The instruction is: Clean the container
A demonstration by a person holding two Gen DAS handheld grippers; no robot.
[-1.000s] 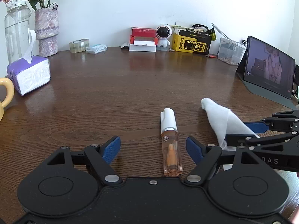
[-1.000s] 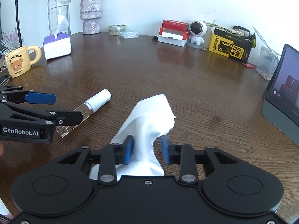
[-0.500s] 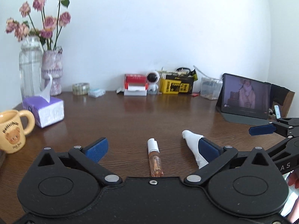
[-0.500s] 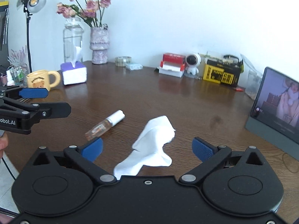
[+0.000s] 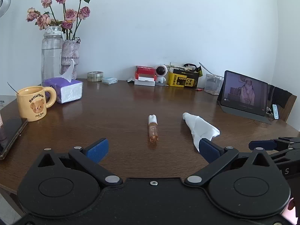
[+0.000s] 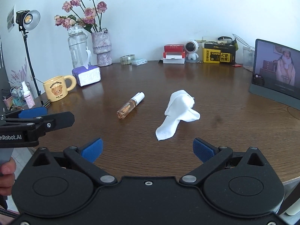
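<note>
A: Two grippers, both held level above the near edge of the brown surface [image 6: 225,101]. The left gripper [image 5: 152,149] has its blue pads spread wide with nothing between them; the right gripper [image 6: 148,149] is spread just as wide, also empty.

B: Where is the container?

A: The small spray bottle [image 5: 153,128] lies flat straight ahead of the left gripper, white cap pointing away, amber liquid inside. From the right gripper it sits ahead and to the left [image 6: 130,105]. The crumpled white cloth [image 6: 178,112] lies ahead of the right gripper, just beside the bottle but apart from it.

B: Anything hidden?

A: The left gripper's right pad covers the cloth's near tip [image 5: 200,129]. Only part of the person's hand [image 6: 6,170] shows, cut off at the frame edge, under the left gripper's handle.
</note>
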